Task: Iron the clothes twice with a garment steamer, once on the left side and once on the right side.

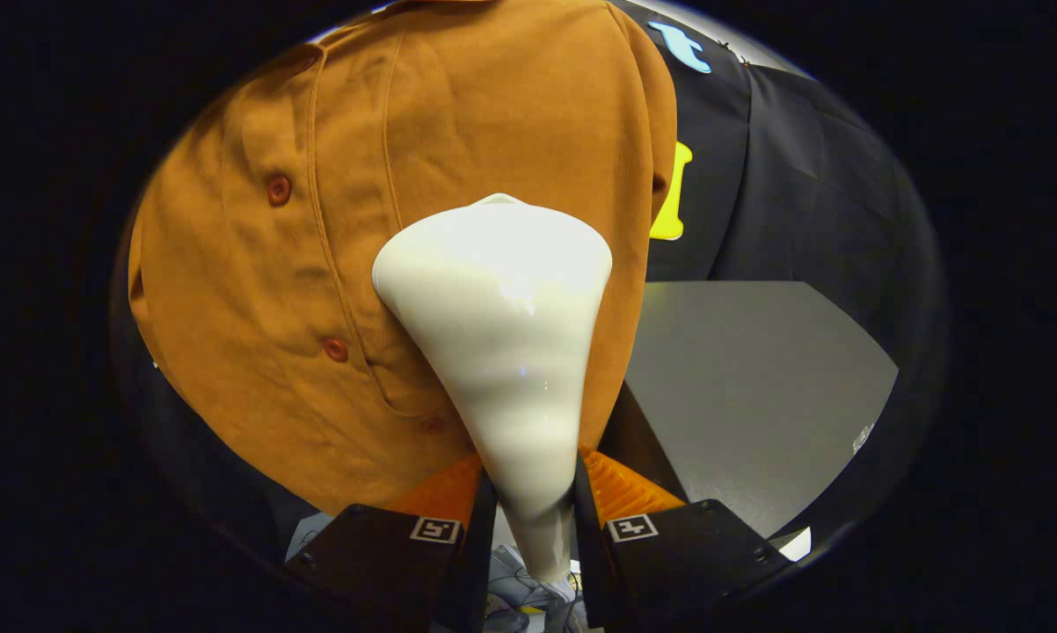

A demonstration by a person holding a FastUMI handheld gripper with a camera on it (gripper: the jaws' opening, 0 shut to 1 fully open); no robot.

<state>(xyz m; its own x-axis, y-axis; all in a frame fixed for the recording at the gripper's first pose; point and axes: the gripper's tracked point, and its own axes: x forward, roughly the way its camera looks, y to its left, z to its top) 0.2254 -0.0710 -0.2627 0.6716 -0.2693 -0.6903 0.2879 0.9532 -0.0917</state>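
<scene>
I am holding the gripper (533, 501) closed on the garment steamer (498, 316): both fingers are pressing on its narrow neck, one on each side, with only the neck's width between them. The steamer is flaring out ahead of the fingers into a broad head, and that head is lying against the shirt (405, 220) just beyond.

Handling, as I am judging it: the steamer shell is looking smooth, glossy and rigid, so it may be slippery; its taper is widening away from the fingers, which should be helping to stop it sliding back through them. The neck is the sensible place to hold. I cannot tell its weight.

The shirt is hanging upright, soft and light, likely to swing or bunch under pressure. A buttoned placket with buttons (279, 190) is running to the left of the steamer head, so the head is sitting on the panel to the right of it.

Beyond the fingers to the right, a grey table (757, 378) is lying flat, backed by the booth's black cloth wall (810, 176).
</scene>
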